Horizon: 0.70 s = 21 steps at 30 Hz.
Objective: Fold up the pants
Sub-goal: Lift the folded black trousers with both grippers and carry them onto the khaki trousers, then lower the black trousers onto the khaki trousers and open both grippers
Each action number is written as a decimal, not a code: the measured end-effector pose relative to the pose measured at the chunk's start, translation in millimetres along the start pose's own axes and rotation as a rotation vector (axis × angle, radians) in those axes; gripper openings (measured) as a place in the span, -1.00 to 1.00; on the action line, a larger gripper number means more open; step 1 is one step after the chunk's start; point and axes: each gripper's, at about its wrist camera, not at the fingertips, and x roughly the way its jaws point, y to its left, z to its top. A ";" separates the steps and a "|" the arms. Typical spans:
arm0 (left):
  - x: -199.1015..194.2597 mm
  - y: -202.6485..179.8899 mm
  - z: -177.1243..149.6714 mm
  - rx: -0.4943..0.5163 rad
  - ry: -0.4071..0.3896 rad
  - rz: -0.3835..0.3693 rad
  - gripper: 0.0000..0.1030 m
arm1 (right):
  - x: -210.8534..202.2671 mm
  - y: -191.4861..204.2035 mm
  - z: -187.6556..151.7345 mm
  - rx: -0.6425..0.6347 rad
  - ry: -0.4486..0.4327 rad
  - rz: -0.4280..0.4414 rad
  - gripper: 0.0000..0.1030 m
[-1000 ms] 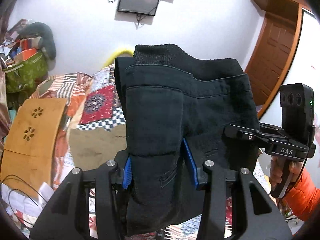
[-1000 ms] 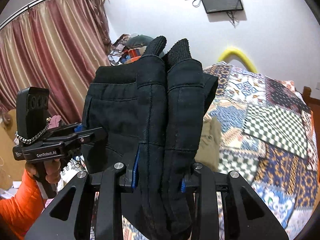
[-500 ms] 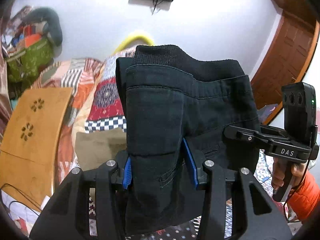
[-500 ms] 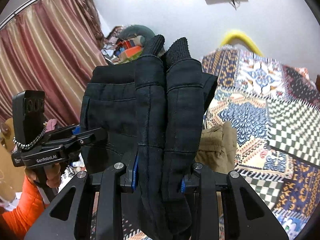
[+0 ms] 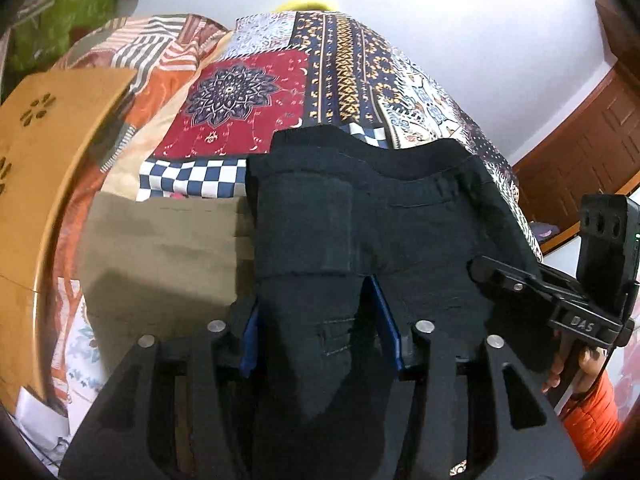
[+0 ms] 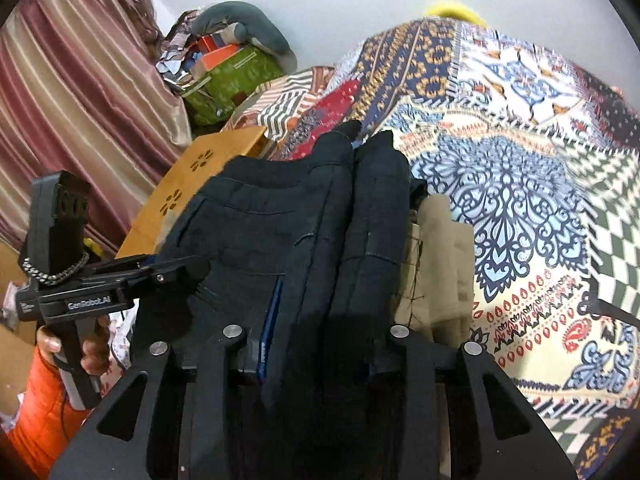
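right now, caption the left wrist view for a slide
Folded black pants between opening left tongs, over a patchwork quilt.

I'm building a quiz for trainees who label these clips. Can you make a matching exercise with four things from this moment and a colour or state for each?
Things:
1. folded black pants
2. folded khaki cloth
3. wooden board with flower-shaped cutouts
4. person's sleeve

Colour or state:
A. orange, below a hand on a handle
B. lying on the patchwork bedspread, beside the black pants
C. held between the fingers of both grippers
D. light brown, at the bed's edge

Pairs: 1-C, 2-B, 3-D, 4-A
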 end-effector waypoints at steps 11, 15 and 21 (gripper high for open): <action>-68.9 -47.2 -16.3 0.218 -0.165 0.228 -0.03 | -47.2 19.5 -12.4 -0.172 -0.037 -0.147 -0.19; -70.7 -67.2 -38.9 0.303 -0.179 0.267 -0.03 | -67.1 39.4 -19.4 -0.271 -0.092 -0.189 -0.19; -38.2 -68.5 -59.5 0.300 -0.104 0.268 -0.03 | -51.2 58.8 -27.5 -0.356 -0.074 -0.188 -0.19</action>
